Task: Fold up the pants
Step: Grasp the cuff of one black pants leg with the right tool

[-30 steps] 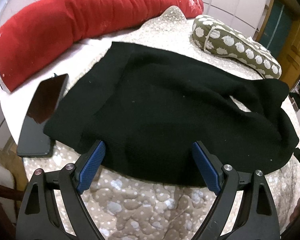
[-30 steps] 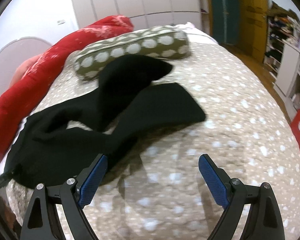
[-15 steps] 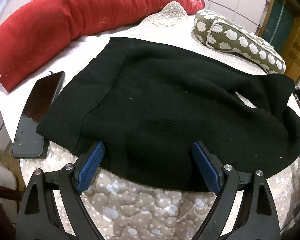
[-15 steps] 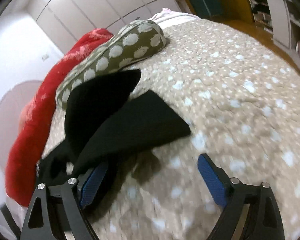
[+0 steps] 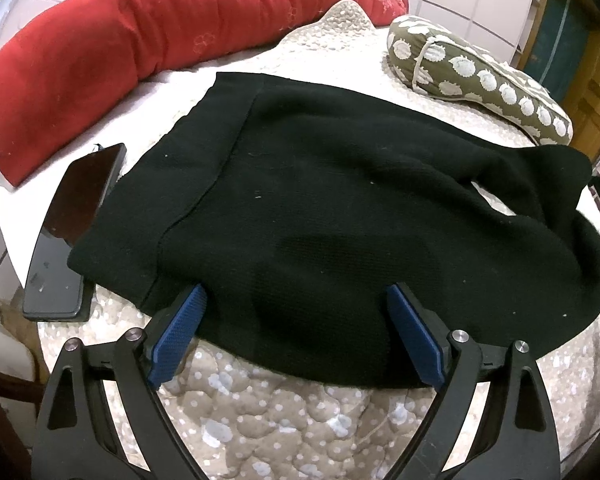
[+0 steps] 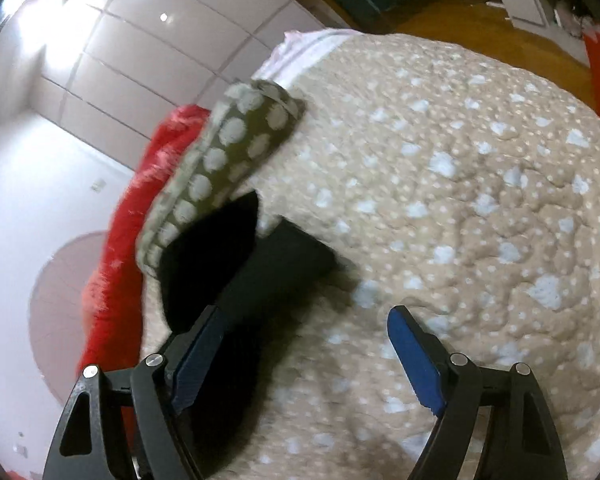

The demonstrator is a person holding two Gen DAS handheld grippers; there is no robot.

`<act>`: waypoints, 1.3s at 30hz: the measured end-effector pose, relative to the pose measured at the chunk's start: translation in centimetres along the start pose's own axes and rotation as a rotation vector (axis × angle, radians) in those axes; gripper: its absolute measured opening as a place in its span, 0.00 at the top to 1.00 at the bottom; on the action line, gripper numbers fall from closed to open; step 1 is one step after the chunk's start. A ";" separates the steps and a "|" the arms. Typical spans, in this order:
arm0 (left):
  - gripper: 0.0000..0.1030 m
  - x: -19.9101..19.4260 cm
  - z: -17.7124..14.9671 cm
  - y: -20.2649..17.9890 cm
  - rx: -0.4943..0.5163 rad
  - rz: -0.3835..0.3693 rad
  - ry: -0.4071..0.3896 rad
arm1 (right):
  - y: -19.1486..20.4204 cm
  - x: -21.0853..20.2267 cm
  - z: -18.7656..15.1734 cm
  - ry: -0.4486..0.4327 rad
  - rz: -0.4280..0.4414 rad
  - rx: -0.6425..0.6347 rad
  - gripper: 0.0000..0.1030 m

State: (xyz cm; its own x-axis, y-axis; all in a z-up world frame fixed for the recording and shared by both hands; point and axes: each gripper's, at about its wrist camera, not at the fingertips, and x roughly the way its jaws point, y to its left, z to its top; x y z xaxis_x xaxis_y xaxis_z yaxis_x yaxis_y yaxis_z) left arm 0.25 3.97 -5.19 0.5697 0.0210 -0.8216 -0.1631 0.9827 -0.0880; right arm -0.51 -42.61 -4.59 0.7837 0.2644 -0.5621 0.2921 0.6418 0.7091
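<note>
Black knit pants (image 5: pixel 320 208) lie spread across the dotted beige quilt (image 5: pixel 284 420), waistband to the left, legs bunched to the right. My left gripper (image 5: pixel 296 320) is open, its blue pads either side of the pants' near edge, just above it. In the right wrist view the two leg ends (image 6: pixel 260 264) lie crossed on the quilt (image 6: pixel 480 220). My right gripper (image 6: pixel 304 340) is open and tilted, its left pad over the nearer leg; nothing is held.
A long red bolster (image 5: pixel 140 40) runs along the back. A green dotted pillow (image 5: pixel 480 80) lies at the back right, also in the right wrist view (image 6: pixel 228 160). A black phone (image 5: pixel 72 232) lies left of the waistband, its edge under the pants.
My left gripper moved slightly forward toward the pants' near edge. My right gripper swung and tilted toward the leg ends, which now lie by its left pad. Both stayed open.
</note>
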 end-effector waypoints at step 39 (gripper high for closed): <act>0.11 -3.3 0.4 0.7 -0.004 -0.025 -0.043 | 2.3 -5.8 -3.2 -0.058 -0.331 -0.425 0.68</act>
State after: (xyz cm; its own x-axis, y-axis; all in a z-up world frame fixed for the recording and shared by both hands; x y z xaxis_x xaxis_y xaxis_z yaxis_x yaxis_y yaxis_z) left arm -1.45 4.69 -2.31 0.6079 0.0042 -0.7940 -0.1518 0.9822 -0.1110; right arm -6.14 -40.35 -1.09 0.7201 -0.0341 -0.6930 0.2905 0.9218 0.2565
